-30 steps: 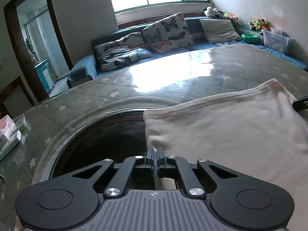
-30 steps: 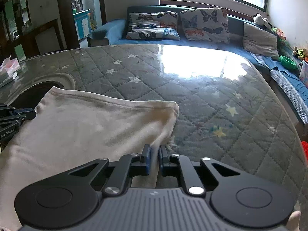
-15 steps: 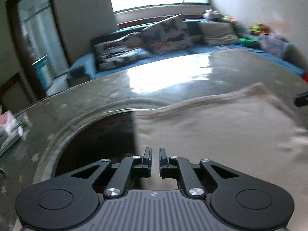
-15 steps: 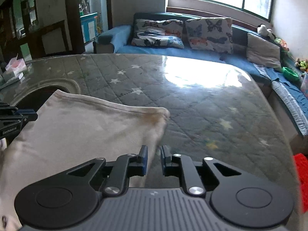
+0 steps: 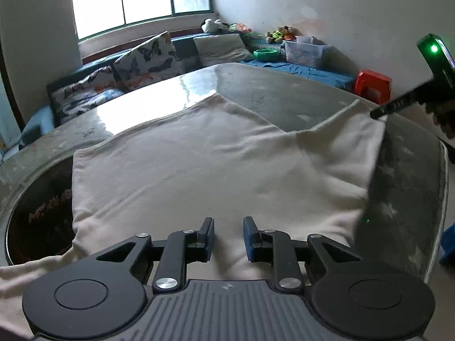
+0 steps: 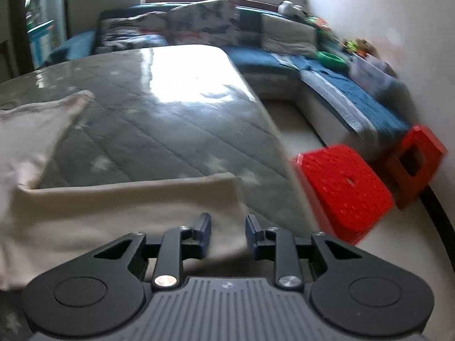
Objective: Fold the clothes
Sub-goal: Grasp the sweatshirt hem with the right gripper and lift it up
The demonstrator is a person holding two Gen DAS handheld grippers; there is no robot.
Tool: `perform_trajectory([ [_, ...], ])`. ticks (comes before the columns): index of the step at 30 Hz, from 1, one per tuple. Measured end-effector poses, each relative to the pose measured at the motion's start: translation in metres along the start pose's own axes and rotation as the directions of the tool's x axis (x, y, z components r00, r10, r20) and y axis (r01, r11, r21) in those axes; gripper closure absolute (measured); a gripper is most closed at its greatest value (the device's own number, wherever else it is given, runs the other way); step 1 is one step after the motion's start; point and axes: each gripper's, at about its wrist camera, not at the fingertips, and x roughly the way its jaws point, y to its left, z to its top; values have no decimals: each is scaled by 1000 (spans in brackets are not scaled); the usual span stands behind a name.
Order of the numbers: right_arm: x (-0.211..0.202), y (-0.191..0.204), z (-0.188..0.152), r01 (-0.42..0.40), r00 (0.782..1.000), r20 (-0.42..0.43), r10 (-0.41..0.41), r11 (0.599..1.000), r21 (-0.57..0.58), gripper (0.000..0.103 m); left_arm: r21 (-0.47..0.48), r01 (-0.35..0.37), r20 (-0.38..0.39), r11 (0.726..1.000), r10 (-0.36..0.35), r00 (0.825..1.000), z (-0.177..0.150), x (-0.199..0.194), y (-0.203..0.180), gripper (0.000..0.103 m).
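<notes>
Cream garment [image 5: 199, 164] lies spread on the quilted, star-patterned table [image 5: 284, 96], near edge running under both wrist cameras; its left side overlaps the dark round recess [image 5: 37, 216] in the tabletop. One fold looks done, judging by the doubled layer and the diagonal crease at right. Left gripper [image 5: 228, 237]: jaws have just been opening, now parted with cloth lying beneath and between them but no pad pressing on it, so released. Right gripper [image 6: 228, 234]: same story, jaws just opened, gap clear, hovering over the folded edge of the garment [image 6: 128, 207] near the table's right side; nothing gripped. In the left view the right gripper [image 5: 381, 112] shows at the far right corner of the cloth, though whether its tip touches the fabric there I can't tell. Right view is motion-blurred, so edge detail is soft. Handling, as a judgement: light, limp knit, no stiffness, will drape and sag from any pinch point, and stacked layers can slide over each other. The table top looks glossy in the glare, so the cloth may skate if dragged rather than lifted. Best hold: pinch at corners or along the hem, both layers together, one gripper per corner, keeping the edge taut between them. Avoid mid-panel pinches, which bunch it. Watch the side over the recess, unsupported there. Red stools [image 6: 344, 190] on the floor at right, irrelevant.
</notes>
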Motion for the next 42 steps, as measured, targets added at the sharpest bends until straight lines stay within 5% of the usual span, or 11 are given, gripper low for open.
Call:
perform_trajectory([
  [11, -9, -24, -18, -63, 998, 24, 60, 988, 141, 67, -25, 42, 14, 999, -41, 999, 22, -6, -10, 72],
  [15, -9, -25, -18, -77, 996, 48, 70, 982, 173, 92, -11, 66, 12, 998, -66, 998, 25, -2, -23, 71],
  [24, -48, -22, -5, -119, 983, 164, 89, 975, 188, 98, -8, 120, -7, 993, -120, 993, 21, 8, -46, 62],
  [31, -98, -4, 19, -195, 947, 282, 152, 972, 129, 99, -4, 126, 4, 992, -126, 992, 16, 8, -52, 58],
  [42, -174, 67, 59, -353, 850, 388, 357, 932, -84, 99, -47, 113, 34, 992, -112, 993, 2, -15, -34, 54],
])
